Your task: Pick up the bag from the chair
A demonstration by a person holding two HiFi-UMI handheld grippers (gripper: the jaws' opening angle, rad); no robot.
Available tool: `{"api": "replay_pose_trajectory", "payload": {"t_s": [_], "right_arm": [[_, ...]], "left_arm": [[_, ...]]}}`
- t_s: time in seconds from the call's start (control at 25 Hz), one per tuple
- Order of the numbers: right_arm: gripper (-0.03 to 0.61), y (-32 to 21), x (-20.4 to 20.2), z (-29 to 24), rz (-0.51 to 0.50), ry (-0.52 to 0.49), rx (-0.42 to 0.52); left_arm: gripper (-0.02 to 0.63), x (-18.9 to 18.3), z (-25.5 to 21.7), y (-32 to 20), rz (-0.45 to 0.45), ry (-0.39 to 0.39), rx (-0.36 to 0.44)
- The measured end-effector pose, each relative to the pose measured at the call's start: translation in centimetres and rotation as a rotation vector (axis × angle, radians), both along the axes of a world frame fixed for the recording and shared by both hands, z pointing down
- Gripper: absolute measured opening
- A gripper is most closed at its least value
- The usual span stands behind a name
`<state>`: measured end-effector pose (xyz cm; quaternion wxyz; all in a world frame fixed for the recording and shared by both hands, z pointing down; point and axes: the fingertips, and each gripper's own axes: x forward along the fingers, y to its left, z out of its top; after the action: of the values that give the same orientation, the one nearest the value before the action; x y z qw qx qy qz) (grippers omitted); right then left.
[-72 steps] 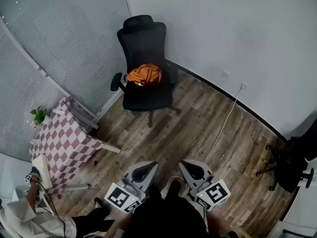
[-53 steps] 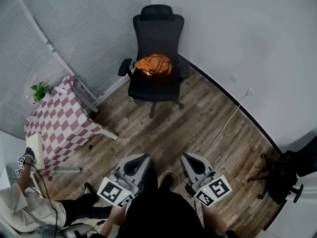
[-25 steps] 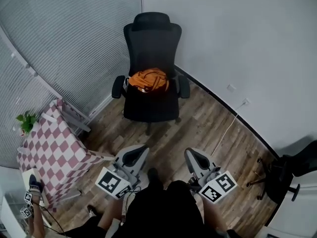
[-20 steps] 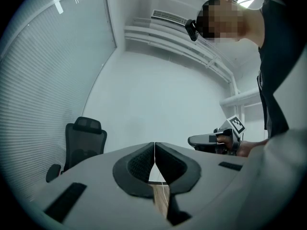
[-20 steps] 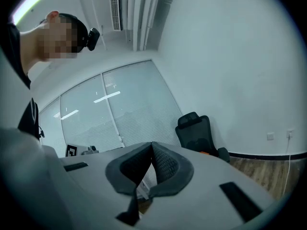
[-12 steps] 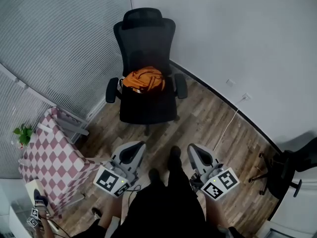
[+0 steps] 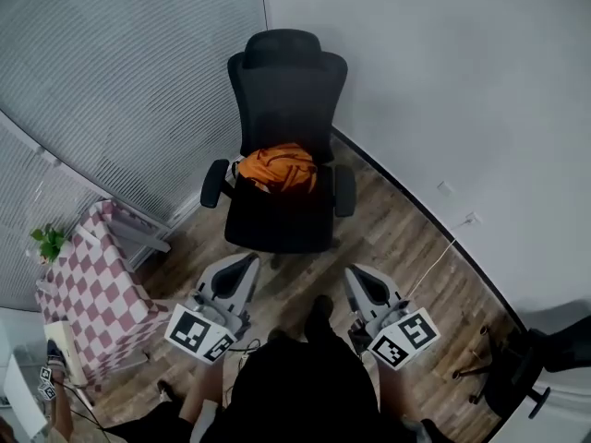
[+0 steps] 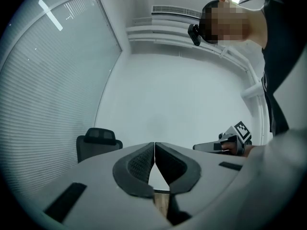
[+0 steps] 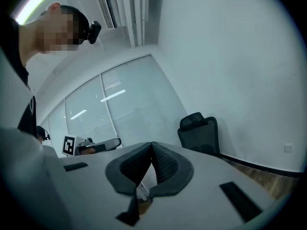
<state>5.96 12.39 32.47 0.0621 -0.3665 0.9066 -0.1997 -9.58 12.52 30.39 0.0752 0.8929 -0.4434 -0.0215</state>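
**A:** Where is the bag right now?

**B:** The orange bag (image 7: 276, 168) lies slumped on the seat of the black office chair (image 7: 277, 224). It is pushed back against the backrest (image 7: 288, 90) and sits between the armrests (image 7: 343, 190). I'd say the backrest is what props it up in that heap.

**A:** And the tools?

**B:** The left tool (image 7: 242, 266) and the right tool (image 7: 358, 281) are held level on either side of the person. Both point toward the chair and are well apart from the bag. Each is clenched, with its pads meeting and nothing between them.

**A:** Why clenched, with the bag so far off?

**B:** My guess is that this is a carrying posture for the walk up, not a reach. There is nothing within range to grip. At least one tool has to open before it goes in.

**A:** Does the room dictate the approach?

**B:** It looks that way. The chair sits in the corner where the blinds (image 7: 120, 81) meet the white wall (image 7: 443, 81), so only its front is open. The armrests close off the bag's sides, so coming in over the front edge of the seat seems easiest.

**A:** Anything underfoot?

**B:** A white cable (image 7: 439, 258) trails over the wooden floor (image 7: 397, 238) to the right, clear of the straight line to the chair. The bench with the checked cloth (image 7: 92, 289) stands off to the left, well apart.
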Motion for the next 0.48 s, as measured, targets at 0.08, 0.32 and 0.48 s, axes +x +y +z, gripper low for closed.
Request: {"api": "replay_pose_trajectory", "payload": {"t_s": [0.08,0.32,0.48], "right_arm": [[0.018,-1.5,1.0,0.0,-0.025,-0.01,-0.004],[0.018,-5.3,2.9,0.9,-0.085,-0.029,-0.031],[0.018,-7.0,3.2,1.7,-0.092,-0.045,-0.056]], "left_arm": [[0.032,1.4,0.1,-1.1,-0.011,-0.005,-0.003],[0.032,3.2,0.8,-3.1,-0.056,-0.055,-0.019],[0.032,2.9,2.5,-4.3,-0.082,-0.06,-0.081]]}}
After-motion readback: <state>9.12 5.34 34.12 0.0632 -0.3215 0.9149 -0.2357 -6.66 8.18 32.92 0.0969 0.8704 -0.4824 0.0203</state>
